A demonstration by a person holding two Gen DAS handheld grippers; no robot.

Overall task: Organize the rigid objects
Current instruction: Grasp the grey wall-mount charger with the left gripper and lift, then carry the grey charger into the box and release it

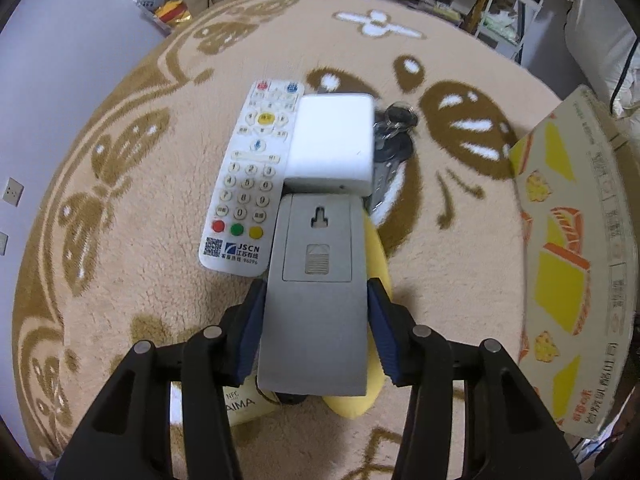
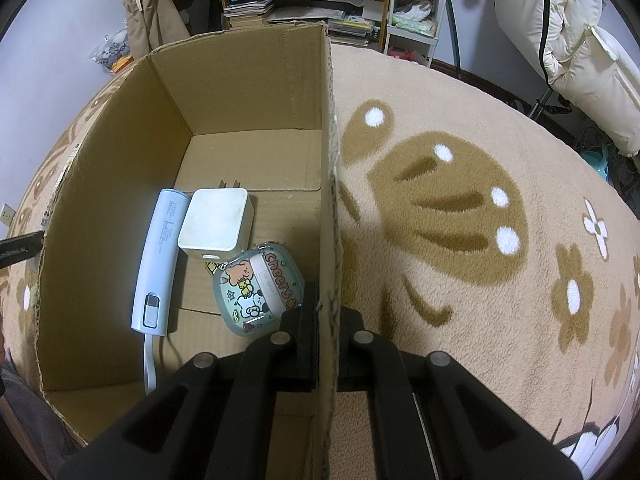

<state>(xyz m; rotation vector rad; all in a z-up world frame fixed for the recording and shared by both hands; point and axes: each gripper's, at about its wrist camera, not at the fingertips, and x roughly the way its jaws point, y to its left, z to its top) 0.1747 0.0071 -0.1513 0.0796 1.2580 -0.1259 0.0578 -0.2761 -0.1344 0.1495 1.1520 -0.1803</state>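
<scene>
Clenched on a grey remote (image 1: 316, 280), the left gripper (image 1: 316, 328) holds it by both sides above the patterned carpet (image 1: 120, 300). Just left of the grey remote lies a white remote (image 1: 250, 176); a white box (image 1: 332, 144) is directly beyond it. The right gripper (image 2: 320, 312) pinches the cardboard box (image 2: 330, 160) wall; inside lie a power bank (image 2: 160, 260), a charger (image 2: 216, 220) and a cartoon case (image 2: 260, 288).

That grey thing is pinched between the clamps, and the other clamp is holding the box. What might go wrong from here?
The left gripper grips the grey remote near its rear half, so the long front end could tilt or slip.

That front end sits close to the white box-shaped item and white remote; lifting carelessly might nudge them.

The right gripper pinches only the thin cardboard box wall, which could bend or tear if pulled.
</scene>
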